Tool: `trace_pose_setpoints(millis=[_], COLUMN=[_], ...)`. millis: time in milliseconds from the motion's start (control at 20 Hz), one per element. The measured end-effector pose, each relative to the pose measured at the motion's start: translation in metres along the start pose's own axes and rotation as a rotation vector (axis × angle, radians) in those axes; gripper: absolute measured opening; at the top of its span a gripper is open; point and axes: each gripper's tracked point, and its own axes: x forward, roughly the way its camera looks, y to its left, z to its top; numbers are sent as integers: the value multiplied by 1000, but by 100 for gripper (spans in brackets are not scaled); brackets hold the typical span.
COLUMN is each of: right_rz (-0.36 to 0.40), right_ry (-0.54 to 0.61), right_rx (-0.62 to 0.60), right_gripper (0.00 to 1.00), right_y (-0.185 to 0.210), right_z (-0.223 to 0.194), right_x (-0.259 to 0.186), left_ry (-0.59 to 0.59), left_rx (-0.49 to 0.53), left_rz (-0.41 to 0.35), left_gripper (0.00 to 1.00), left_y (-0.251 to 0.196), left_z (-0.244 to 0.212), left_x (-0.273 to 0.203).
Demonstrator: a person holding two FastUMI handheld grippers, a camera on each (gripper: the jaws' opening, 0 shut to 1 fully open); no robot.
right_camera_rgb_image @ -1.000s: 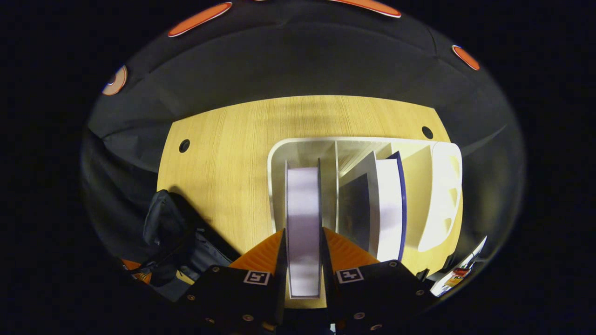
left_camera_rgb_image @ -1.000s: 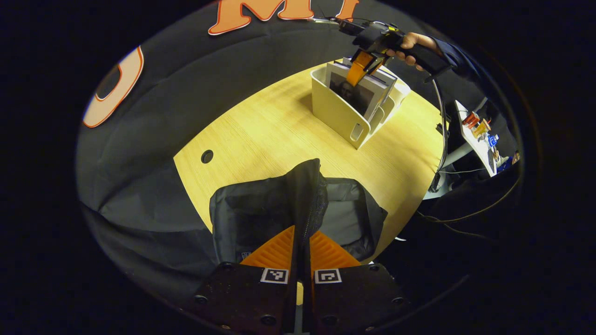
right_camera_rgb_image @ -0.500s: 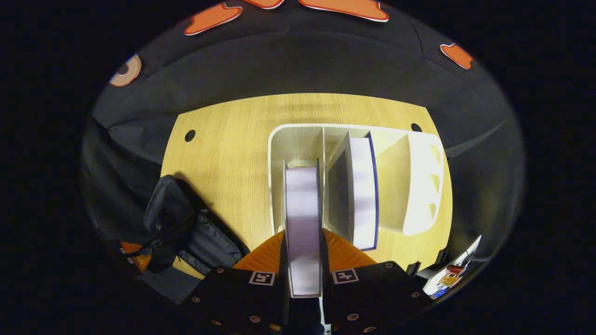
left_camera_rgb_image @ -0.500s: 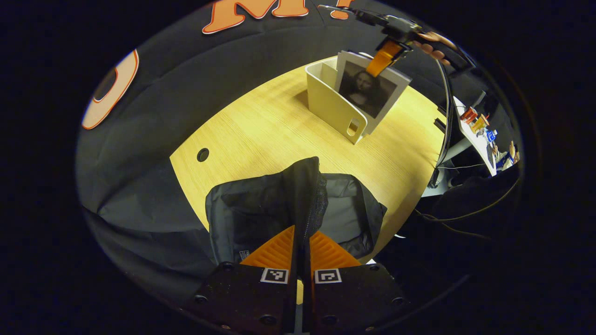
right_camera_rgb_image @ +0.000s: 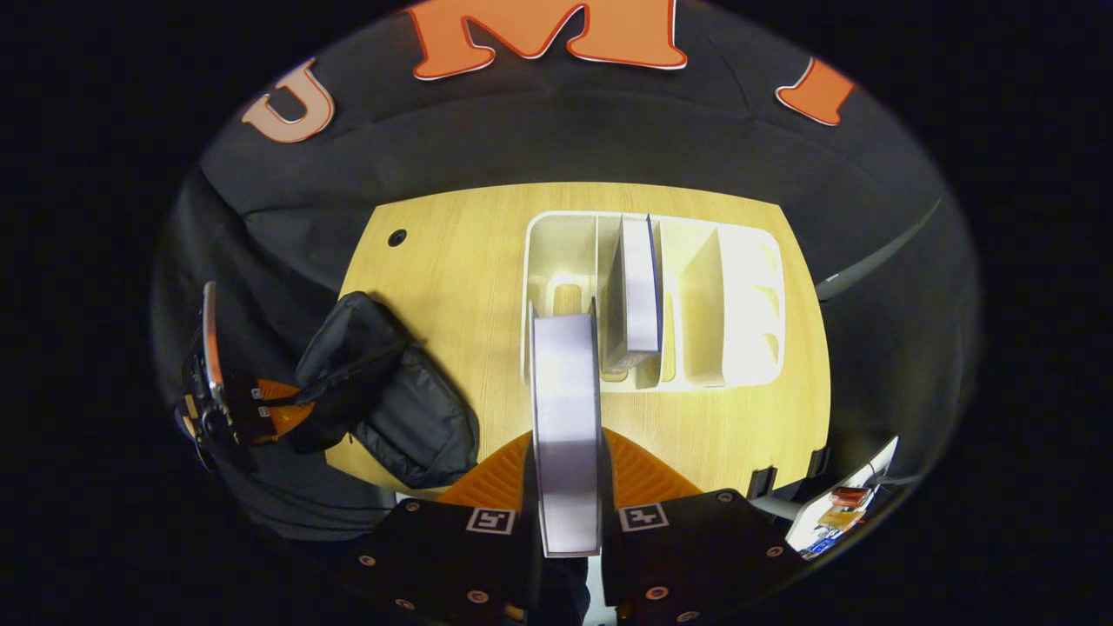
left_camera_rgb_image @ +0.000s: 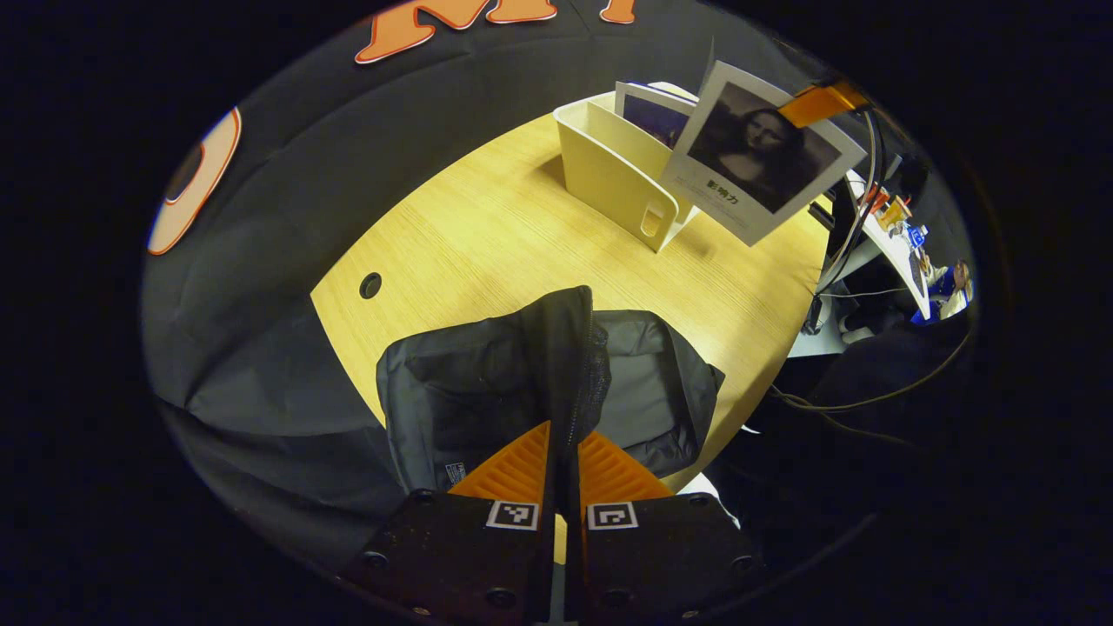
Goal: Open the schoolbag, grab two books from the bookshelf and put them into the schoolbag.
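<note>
In the left gripper view my left gripper (left_camera_rgb_image: 563,452) is shut on the raised flap of the black schoolbag (left_camera_rgb_image: 487,391), which lies open at the table's near edge. My right gripper (right_camera_rgb_image: 567,469) is shut on a book (right_camera_rgb_image: 565,409) seen edge-on, lifted clear above the cream bookshelf (right_camera_rgb_image: 748,296). In the left gripper view that book (left_camera_rgb_image: 756,152) hangs in the air with a portrait on its cover, the right gripper (left_camera_rgb_image: 822,100) pinching its top corner. A second book (right_camera_rgb_image: 639,287) stands in the shelf's middle slot. The schoolbag (right_camera_rgb_image: 383,391) and the left gripper (right_camera_rgb_image: 269,404) appear at the left of the right gripper view.
The bookshelf (left_camera_rgb_image: 609,174) stands at the far side of the wooden table (left_camera_rgb_image: 487,235). A cable hole (left_camera_rgb_image: 371,284) sits near the table's left edge. Cables (left_camera_rgb_image: 835,261) and a side shelf with small items (left_camera_rgb_image: 896,239) lie beyond the right edge.
My right gripper has lifted the portrait book up out of the bookshelf and clear of it. The left gripper has kept its hold on the bag's flap.
</note>
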Motion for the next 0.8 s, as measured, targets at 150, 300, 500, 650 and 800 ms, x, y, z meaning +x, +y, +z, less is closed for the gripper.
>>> trace_pose_setpoints(millis=[150,300,500,650,800], right_rz=[36,101,184,269,376], right_ry=[0,40,47,26,9], right_rx=[19,28,62,103,167], right_gripper=[28,29,28,28,27], right_y=[7,19,35,48,66], right_z=[-23,-53,-71,-73,-73], right_x=[-4,1,0,-3,-4], left_ry=[3,1,-17,-41,-40], left_rx=[-4,-6,-29,-30,-46], left_rz=[-1,-3,-8,-14,-11], left_gripper=[6,6,6,6,5], left_y=[-3,-7,-9,-10,-9], left_z=[3,2,6,13,10], left_x=[2,1,-4,-10,-10])
